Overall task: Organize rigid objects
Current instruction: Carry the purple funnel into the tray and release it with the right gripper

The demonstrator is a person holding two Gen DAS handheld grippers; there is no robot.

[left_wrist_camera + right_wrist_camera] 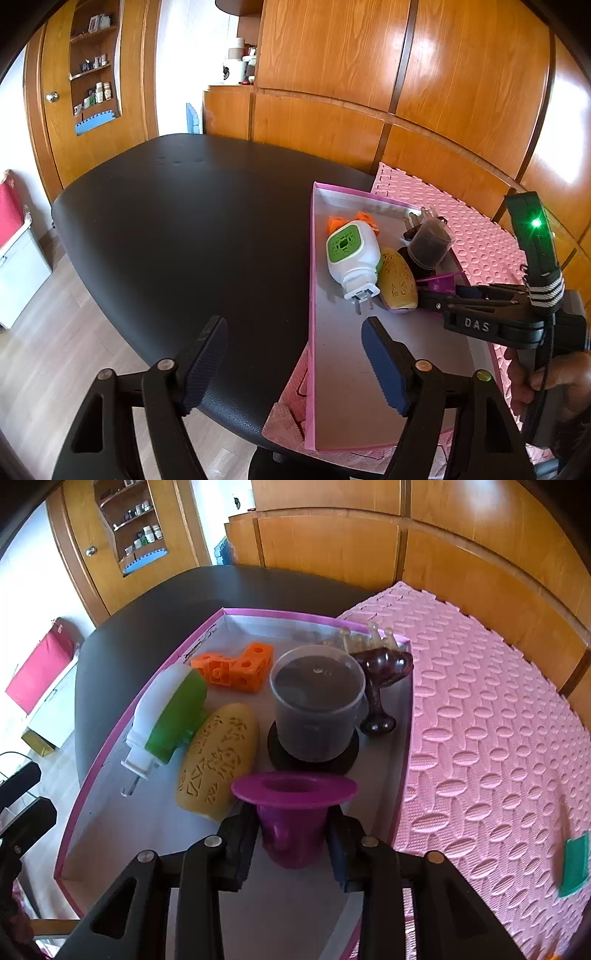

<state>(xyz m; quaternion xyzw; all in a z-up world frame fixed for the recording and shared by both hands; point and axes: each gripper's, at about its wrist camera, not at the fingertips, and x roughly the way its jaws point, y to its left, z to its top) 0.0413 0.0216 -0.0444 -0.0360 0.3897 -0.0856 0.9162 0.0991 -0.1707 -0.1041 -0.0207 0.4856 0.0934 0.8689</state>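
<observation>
A pink-rimmed shallow box [110,734] [313,258] holds a white-and-green plug-in device [170,716] [351,254], an orange block piece [236,668], a yellow patterned oval [218,760] [397,280], a clear cup of dark stuff on a black disc [316,709] [430,242] and a dark brown figure [380,686]. My right gripper [291,834] is shut on a purple flanged cup [293,812] over the box's near part; it also shows in the left wrist view [439,284]. My left gripper [295,362] is open and empty above the box's left edge.
The box lies on a pink foam mat [498,720] on a black table [177,240]. A green flat piece [574,864] lies on the mat at right. Wooden cabinets [369,74] stand behind the table. A red-and-white bin [14,236] stands on the floor at left.
</observation>
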